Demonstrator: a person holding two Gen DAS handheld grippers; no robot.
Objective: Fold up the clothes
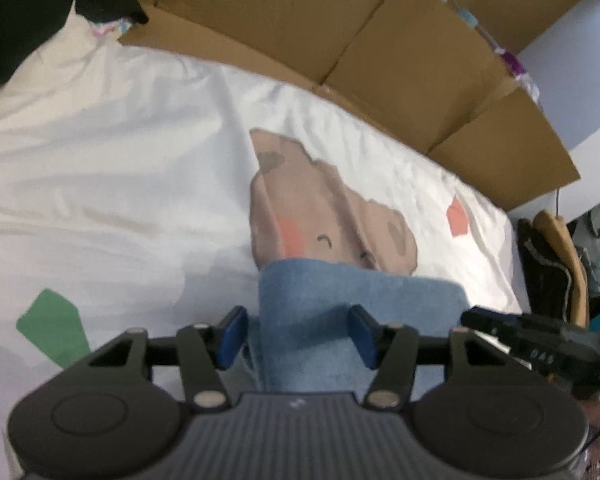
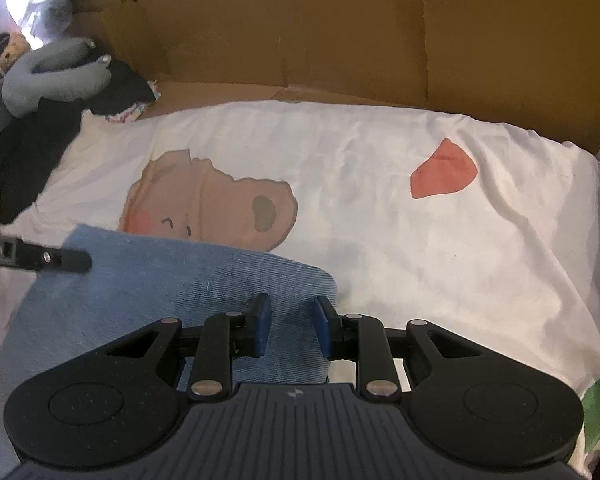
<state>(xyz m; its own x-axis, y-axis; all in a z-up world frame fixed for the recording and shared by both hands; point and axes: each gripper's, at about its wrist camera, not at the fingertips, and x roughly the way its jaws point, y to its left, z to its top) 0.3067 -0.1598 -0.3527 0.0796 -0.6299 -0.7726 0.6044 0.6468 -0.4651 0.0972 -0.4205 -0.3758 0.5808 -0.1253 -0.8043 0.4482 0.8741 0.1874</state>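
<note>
You've laid the jeans (image 2: pixel 152 292) folded on the bed (image 2: pixel 420 240) just below the bear print (image 2: pixel 220 204), left gripper (image 1: pixel 296 336) and right gripper (image 2: pixel 290 328) jaws apart, gripping nothing; next, regrip an edge for another fold.

Ahead of the claw, a white bed cover (image 2: pixel 380 208) printed with a brown bear face (image 2: pixel 212 204), a red patch (image 2: pixel 444 172) and green patches spans the work surface. Beyond it, at its far edge, flattened brown cardboard (image 2: pixel 340 32) stands upright as a backing, with a pale wall (image 1: pixel 572 56) visible further right. To the far left of the claw, a grey plush toy (image 2: pixel 56 80) rests on dark fabric (image 2: pixel 32 152).
</note>
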